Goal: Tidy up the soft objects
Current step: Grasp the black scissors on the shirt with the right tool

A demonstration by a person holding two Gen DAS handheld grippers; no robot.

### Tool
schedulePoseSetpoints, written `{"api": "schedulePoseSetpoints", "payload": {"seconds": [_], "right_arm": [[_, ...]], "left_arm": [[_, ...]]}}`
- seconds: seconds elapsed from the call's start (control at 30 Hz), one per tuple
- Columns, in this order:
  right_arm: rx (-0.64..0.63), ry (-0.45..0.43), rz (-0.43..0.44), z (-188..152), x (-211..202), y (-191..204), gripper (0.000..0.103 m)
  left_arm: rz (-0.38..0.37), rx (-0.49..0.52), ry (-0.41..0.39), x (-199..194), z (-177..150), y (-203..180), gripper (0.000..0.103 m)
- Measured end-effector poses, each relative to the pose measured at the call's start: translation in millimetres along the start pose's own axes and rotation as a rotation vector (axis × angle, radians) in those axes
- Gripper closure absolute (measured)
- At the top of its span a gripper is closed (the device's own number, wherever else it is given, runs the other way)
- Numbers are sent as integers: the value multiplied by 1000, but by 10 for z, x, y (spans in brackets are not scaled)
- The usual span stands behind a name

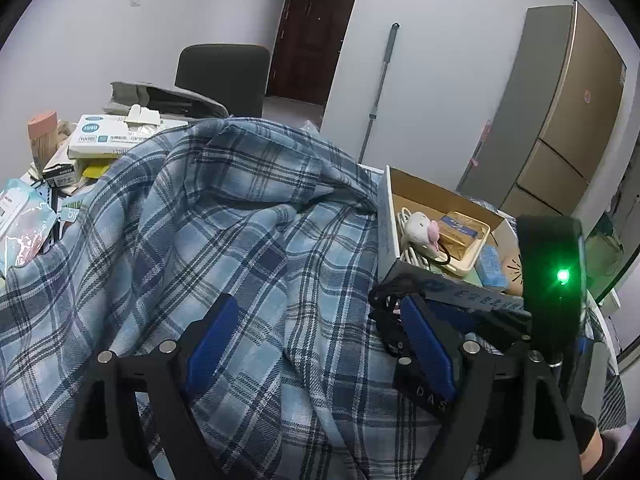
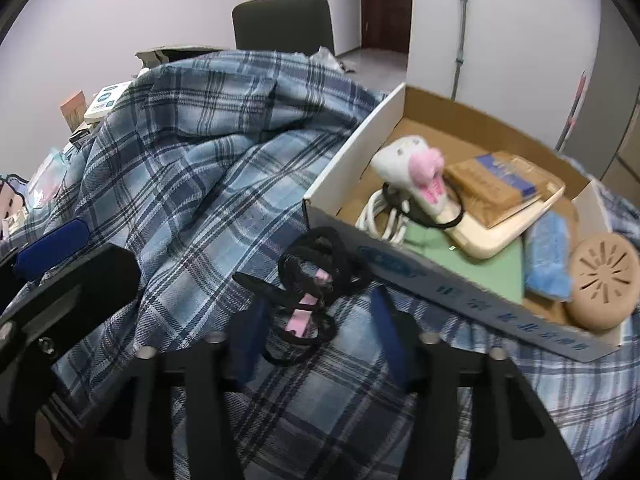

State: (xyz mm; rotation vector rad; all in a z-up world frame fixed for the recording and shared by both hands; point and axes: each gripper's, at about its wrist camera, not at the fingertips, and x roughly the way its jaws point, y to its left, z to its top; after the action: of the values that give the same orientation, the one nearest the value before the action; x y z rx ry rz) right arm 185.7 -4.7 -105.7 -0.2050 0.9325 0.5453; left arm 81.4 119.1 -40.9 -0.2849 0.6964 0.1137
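In the left wrist view, the left gripper [image 1: 316, 344] was seen with its 2 blue-padded fingers [image 1: 210, 344] spread wide above a blue plaid shirt [image 1: 224, 216], nothing between them. The shirt was heaped over most of the table, hiding its near edge. A cardboard box [image 1: 386, 216] stood on the shirt toward the right side, holding a white plush toy [image 1: 420, 226] with a pink patch, a cream tray [image 1: 478, 250] and a blue packet [image 1: 490, 266]. A bundle of black hair ties [image 1: 386, 312] lay just beside the box's near left corner. Boxes and packets [image 1: 108, 136] were piled at the far left of the table.

In the right wrist view, the right gripper [image 2: 316, 328] was seen half closed, its fingers [image 2: 386, 328] on either side of the black hair ties [image 2: 308, 280] with pink tags. Whether the pads touched the ties could not be told. The ties rested on the shirt [image 2: 192, 168], against the box's [image 2: 356, 136] near wall. A round tan disc [image 2: 604, 280] lay in the box's right corner. The left gripper's [image 2: 52, 244] blue pad showed at the left edge.
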Motion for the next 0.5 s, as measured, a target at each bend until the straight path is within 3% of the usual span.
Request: {"api": "schedulePoseSetpoints", "payload": {"seconds": [0.03,0.2,0.5], "right_arm": [[1,9,1,6,20,-5,71],[-10,-17,0,-35,-129,-18,90],[-35,-42,-16,-277,-608,-310,94]], "left_arm": [[0,-3,3,7,1,7,18],[22,-16,-26,-37,-7,30,18],[-12,106,-68,-113,-29,-199,18]]}}
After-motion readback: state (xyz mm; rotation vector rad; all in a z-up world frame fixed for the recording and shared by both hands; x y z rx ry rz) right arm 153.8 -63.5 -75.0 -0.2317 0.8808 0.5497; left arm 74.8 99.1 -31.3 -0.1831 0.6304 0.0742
